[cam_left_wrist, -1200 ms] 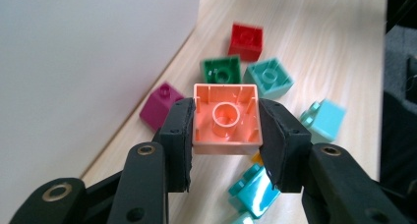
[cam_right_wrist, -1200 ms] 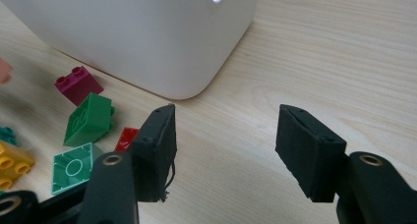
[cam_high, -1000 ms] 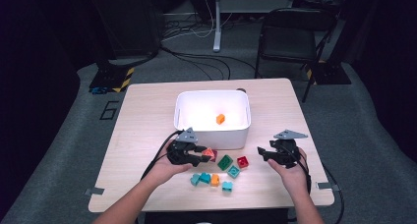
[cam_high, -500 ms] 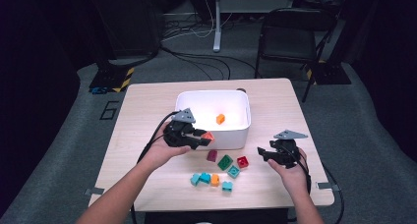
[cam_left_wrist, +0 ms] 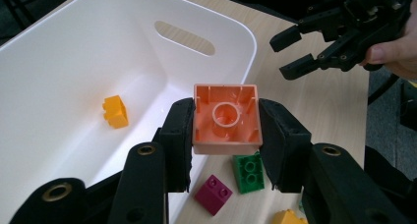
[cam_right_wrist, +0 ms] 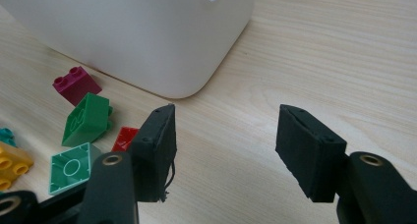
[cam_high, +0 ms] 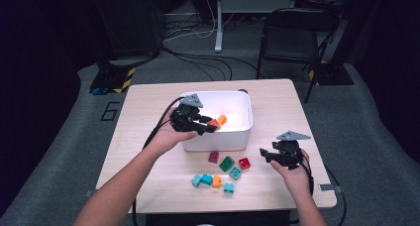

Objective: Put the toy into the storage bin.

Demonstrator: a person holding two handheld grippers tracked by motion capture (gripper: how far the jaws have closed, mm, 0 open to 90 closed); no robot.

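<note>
We held the orange block (cam_left_wrist: 226,119) pinched between the fingers of our left gripper (cam_left_wrist: 226,135), underside toward the camera, above the near rim of the white bin (cam_left_wrist: 59,76), where a yellow block (cam_left_wrist: 115,111) lay. Our right gripper (cam_right_wrist: 223,150) hovered over the desk (cam_right_wrist: 319,62), fingers spread around nothing, beside the loose blocks (cam_high: 223,169).

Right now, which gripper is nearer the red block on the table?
Right. The right gripper sits just beside the red block; the left gripper is up over the white bin.
</note>
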